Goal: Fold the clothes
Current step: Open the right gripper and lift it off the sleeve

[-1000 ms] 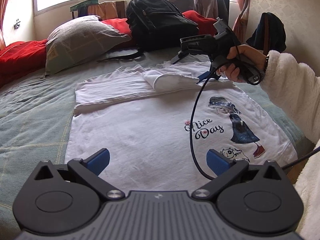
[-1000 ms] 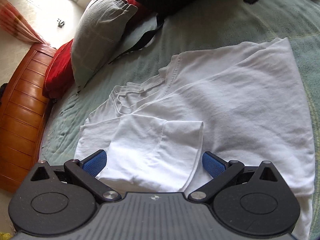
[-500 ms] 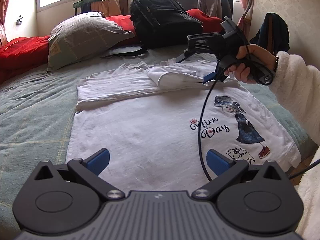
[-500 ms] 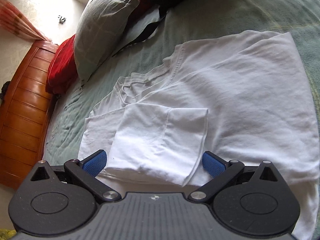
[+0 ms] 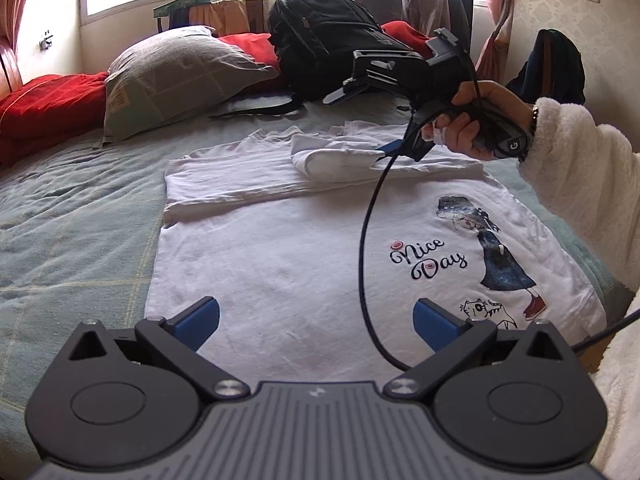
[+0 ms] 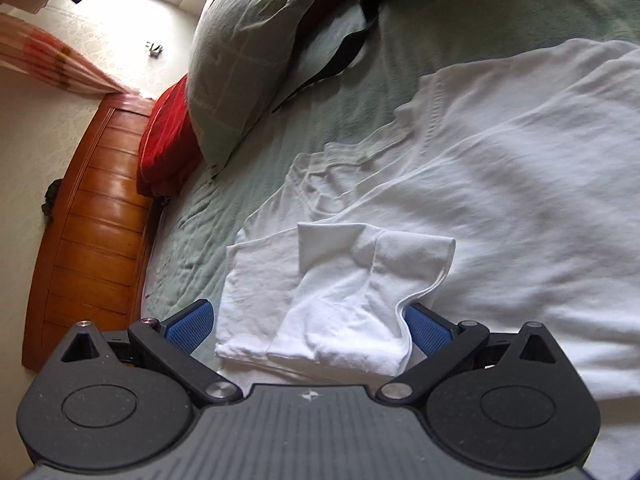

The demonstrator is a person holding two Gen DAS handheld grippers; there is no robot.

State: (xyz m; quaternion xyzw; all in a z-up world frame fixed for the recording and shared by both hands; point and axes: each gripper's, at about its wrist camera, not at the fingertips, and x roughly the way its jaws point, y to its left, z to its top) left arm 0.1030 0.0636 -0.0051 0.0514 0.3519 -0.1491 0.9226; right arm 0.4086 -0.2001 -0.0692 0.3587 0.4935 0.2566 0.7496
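White T-shirt point(image 5: 304, 248), "Nice Day" print point(image 5: 430, 258)

A bed point(image 5: 72, 240) with a grey-green quilt holds a white T-shirt point(image 5: 304, 264), grey pillow point(image 5: 176, 76), red cushions point(image 5: 44, 108) and black backpack point(image 5: 324, 36).

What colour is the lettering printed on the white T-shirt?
Black script with small red accents on the white T-shirt, lettering; clearest in the left wrist view.

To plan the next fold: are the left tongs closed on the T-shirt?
No, the left tongs stand wide open above the T-shirt.
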